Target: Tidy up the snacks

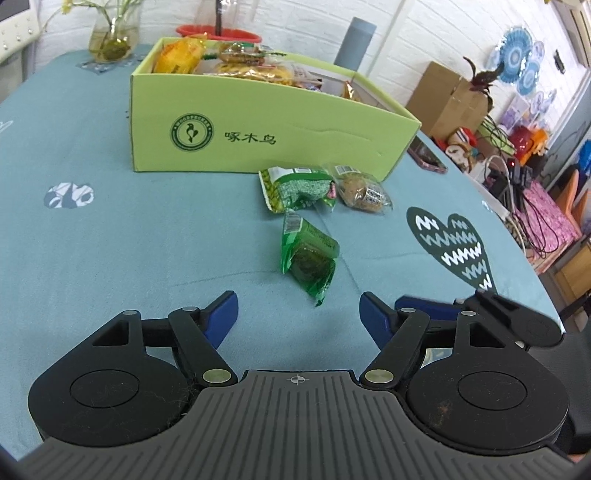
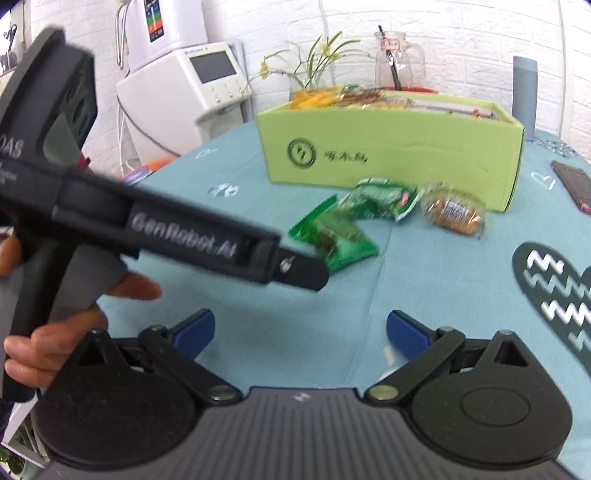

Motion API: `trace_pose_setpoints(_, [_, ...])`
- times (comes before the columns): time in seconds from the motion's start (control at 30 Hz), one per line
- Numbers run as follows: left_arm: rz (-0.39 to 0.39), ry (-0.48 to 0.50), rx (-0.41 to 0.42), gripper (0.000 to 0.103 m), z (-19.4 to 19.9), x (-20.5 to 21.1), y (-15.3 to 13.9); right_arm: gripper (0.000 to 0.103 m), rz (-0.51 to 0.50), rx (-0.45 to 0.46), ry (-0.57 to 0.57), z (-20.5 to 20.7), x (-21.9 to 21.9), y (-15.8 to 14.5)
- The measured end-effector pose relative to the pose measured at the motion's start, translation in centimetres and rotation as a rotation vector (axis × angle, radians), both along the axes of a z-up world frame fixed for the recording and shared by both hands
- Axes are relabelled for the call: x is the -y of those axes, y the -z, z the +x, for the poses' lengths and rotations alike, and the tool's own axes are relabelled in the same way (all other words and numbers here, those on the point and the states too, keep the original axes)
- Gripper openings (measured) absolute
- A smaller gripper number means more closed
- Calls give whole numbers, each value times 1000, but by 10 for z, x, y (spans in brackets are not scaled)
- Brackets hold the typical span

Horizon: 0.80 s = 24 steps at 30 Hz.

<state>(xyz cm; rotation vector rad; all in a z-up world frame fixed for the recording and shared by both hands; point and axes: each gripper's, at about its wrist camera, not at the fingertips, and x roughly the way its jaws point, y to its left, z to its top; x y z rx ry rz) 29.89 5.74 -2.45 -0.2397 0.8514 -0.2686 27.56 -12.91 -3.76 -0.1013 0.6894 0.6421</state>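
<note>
A light green cardboard box (image 1: pixel 258 140) holding several wrapped snacks stands on the blue tablecloth; it also shows in the right wrist view (image 2: pixel 406 147). Three snacks lie in front of it: a green packet (image 1: pixel 308 254) (image 2: pixel 334 240) nearest me, a second green packet (image 1: pixel 295 188) (image 2: pixel 380 199) and a clear-wrapped brown cake (image 1: pixel 364 192) (image 2: pixel 456 214). My left gripper (image 1: pixel 299 314) is open and empty, just short of the nearest green packet. My right gripper (image 2: pixel 299 328) is open and empty, further back. The left gripper's body (image 2: pixel 147 229) crosses the right wrist view.
A phone (image 1: pixel 428 157) lies right of the box. A glass vase (image 1: pixel 114 33), a red bowl (image 1: pixel 218 33) and a grey cylinder (image 1: pixel 354 40) stand behind the box. Cardboard boxes and clutter (image 1: pixel 498 129) lie past the table's right edge. A white appliance (image 2: pixel 192 85) stands left.
</note>
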Motion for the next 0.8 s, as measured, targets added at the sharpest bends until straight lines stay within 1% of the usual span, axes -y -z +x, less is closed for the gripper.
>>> trace_pose_setpoints(0.13, [-2,7,5,60,8,0,-3,99,-20,33,51,23,9,-8])
trace_pose_setpoints(0.2, [-12,0,11,62,14,-2,-5,99,-43,39,56,34,14,-10])
trace_pose_setpoints(0.27, [-30,-8,17,62,21,-8,-10,99,-60,51,74,46,18,-12])
trace_pose_setpoints(0.37, [-69,-21,32,64,35,-21,-19,99,-45,74,87,61,27,-16])
trace_pose_setpoints(0.47, [-101,-24,27,64,61,-24,-24,99,-67,89,117,85,23,-17])
trace_pose_setpoints(0.53, [-85,-3,29,64,79,-18,-25,99,-75,88,123,102,19,-14])
trace_pose_setpoints(0.67, [-55,12,-4,63,110,-8,-21,99,-100,63,140,136,15,-5])
trace_pose_setpoints(0.73, [-57,13,-25,63,117,-6,-17,99,-102,63,153,137,18,-5])
trace_pose_setpoints(0.8, [-38,-4,-40,61,114,-7,-14,99,-85,89,146,122,22,-10])
